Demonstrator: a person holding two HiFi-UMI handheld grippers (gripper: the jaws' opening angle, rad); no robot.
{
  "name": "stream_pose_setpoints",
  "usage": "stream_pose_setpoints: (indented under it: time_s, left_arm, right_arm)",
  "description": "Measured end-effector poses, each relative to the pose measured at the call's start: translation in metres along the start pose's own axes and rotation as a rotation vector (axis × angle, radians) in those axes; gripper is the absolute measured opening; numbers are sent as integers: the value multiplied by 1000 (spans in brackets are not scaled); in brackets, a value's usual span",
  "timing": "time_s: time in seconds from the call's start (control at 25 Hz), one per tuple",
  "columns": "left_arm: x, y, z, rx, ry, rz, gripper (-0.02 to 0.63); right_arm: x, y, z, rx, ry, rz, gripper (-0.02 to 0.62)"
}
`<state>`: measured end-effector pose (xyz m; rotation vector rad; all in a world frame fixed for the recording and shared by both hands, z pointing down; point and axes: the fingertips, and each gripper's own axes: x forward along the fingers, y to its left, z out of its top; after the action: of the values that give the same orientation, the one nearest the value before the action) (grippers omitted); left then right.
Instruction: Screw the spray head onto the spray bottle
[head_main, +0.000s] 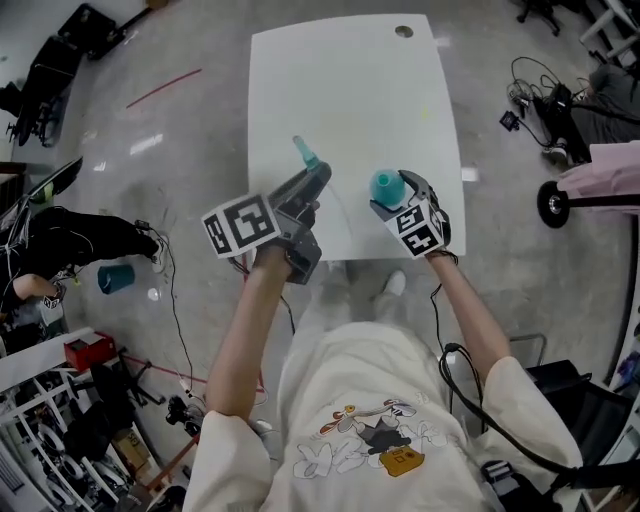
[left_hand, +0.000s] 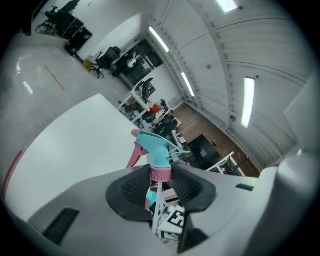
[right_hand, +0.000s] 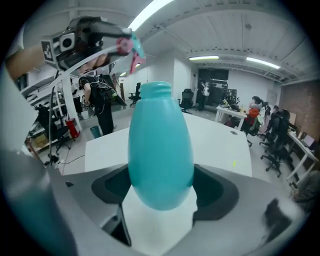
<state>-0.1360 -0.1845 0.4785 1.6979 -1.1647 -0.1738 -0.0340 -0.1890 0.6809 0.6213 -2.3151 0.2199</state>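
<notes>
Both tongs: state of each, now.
Left tongs: closed on the spray head.
Right tongs: open wide around the spray bottle.

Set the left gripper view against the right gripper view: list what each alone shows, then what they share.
Left gripper view only: a close look at the left gripper shut on the spray head at its pink collar. Right gripper view only: the open threaded neck of the teal bottle, which sits between the wide-open jaws of the right gripper. Both: the white table and the spray head, small and distant in the right gripper view.
</notes>
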Motion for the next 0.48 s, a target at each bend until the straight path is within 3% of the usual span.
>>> stream_pose_setpoints:
  time_s: [0.16, 0.28, 0.48]
  left_arm:
    - [-22, -63, 29, 145, -127, -83, 138]
    - [-28, -85, 30, 238, -166, -78, 138]
    - [-38, -98, 29, 277, -211, -87, 138]
  right_arm:
    - [-25, 56, 4, 3, 71, 157, 389]
    - [-46, 85, 16, 24, 64, 255, 388]
    - [-66, 107, 32, 3, 81, 328, 388]
